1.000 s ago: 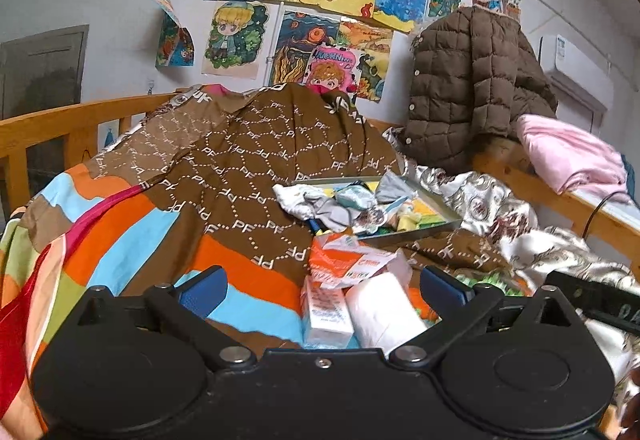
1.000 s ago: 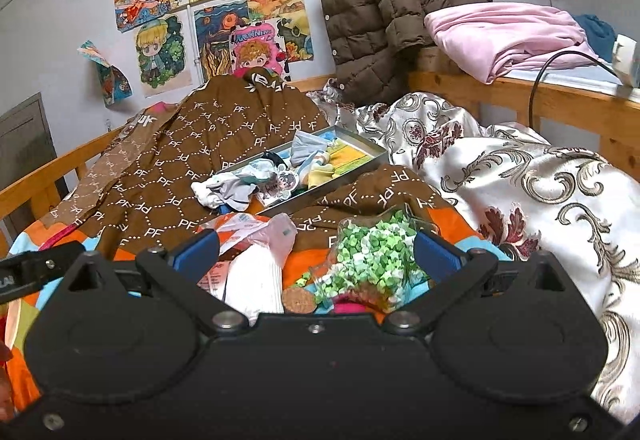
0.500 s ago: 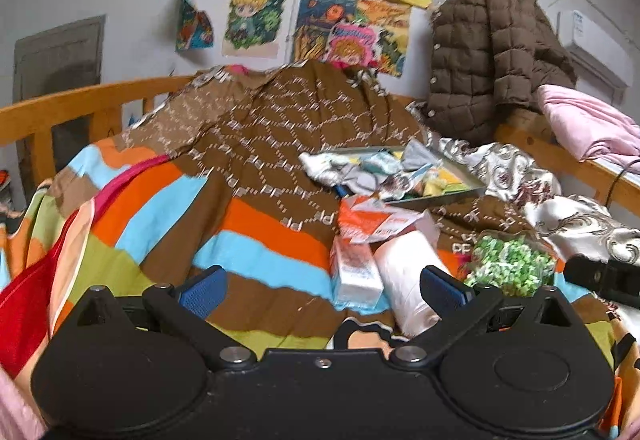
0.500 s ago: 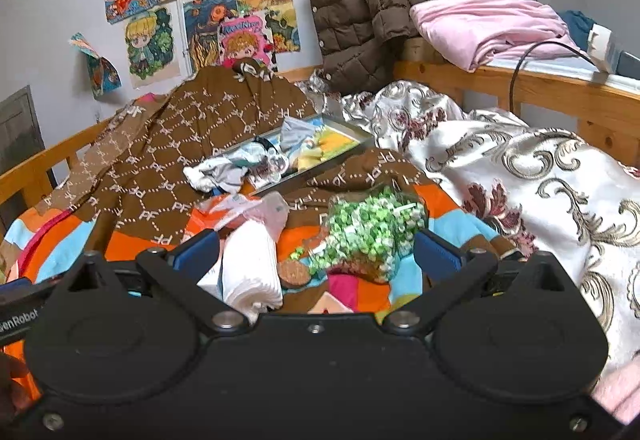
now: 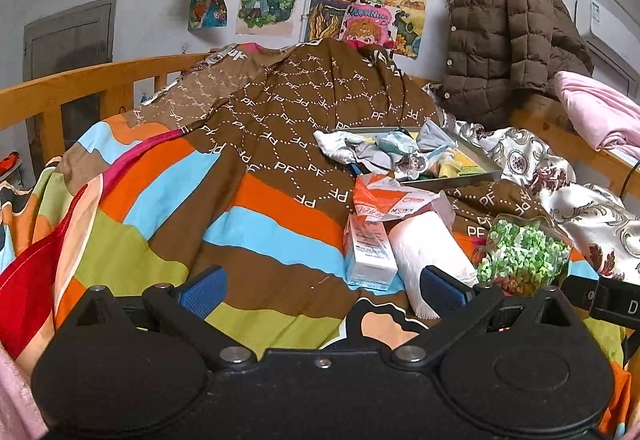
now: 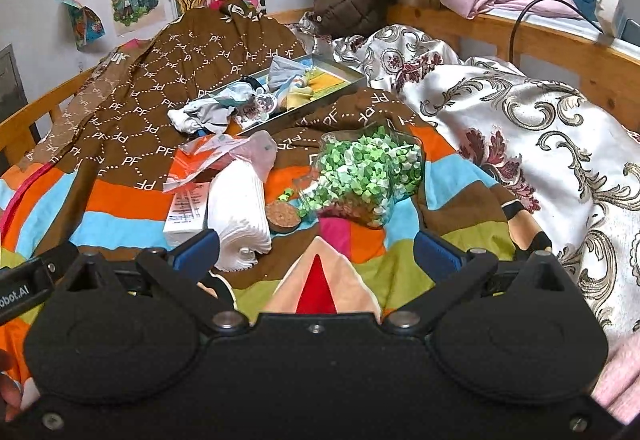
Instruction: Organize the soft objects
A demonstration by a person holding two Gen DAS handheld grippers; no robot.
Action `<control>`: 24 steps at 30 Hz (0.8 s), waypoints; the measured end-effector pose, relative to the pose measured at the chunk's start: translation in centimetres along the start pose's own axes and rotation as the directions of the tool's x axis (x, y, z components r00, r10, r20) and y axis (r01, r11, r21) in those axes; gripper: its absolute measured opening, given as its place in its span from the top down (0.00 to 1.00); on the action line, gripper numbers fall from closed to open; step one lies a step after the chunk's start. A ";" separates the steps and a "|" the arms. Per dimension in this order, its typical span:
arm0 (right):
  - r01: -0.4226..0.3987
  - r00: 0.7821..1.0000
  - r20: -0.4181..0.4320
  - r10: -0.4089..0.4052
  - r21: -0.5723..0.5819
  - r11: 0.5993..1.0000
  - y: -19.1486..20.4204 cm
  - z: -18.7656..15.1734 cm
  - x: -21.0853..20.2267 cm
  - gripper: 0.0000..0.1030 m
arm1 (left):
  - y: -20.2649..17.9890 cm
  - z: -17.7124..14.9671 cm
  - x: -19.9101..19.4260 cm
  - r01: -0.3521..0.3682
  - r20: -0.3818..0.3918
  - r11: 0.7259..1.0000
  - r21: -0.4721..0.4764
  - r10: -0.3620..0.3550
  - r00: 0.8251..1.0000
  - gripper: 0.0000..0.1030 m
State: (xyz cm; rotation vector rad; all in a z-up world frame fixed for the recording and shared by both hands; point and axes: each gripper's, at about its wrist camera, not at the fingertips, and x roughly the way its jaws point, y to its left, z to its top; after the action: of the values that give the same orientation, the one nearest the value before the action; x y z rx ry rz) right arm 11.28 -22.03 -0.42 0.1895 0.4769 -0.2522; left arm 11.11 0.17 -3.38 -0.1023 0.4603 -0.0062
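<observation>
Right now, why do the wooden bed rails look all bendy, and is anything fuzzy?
Left wrist view: the fisheye lens bows the bed rail, with dark corners; the middle looks sharp. Right wrist view: the bed rail curves likewise; light is soft and even, without hard shadows, and the satin quilt shines slightly.

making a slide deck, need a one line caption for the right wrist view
Open right hand-held gripper hovers over a striped quilt, facing a tissue pack, a spilled jar of green paper stars and a tray of socks.
</observation>
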 end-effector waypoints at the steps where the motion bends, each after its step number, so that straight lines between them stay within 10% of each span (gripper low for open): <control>1: 0.000 1.000 0.001 0.000 -0.003 1.000 0.1 -0.1 0.0 0.00 | -0.1 0.0 0.0 -0.001 -0.001 1.000 0.001 0.001 1.000 0.01; 24: -0.003 1.000 0.002 0.003 -0.019 1.000 -0.2 -0.2 0.2 0.00 | -0.4 -0.2 0.5 -0.008 -0.018 1.000 0.014 0.008 1.000 0.01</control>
State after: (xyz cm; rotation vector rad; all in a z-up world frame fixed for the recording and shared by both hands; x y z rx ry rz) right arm 11.28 -22.21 -0.73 0.1709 0.4768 -0.2452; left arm 11.44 -0.22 -3.72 -0.0865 0.4787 -0.0028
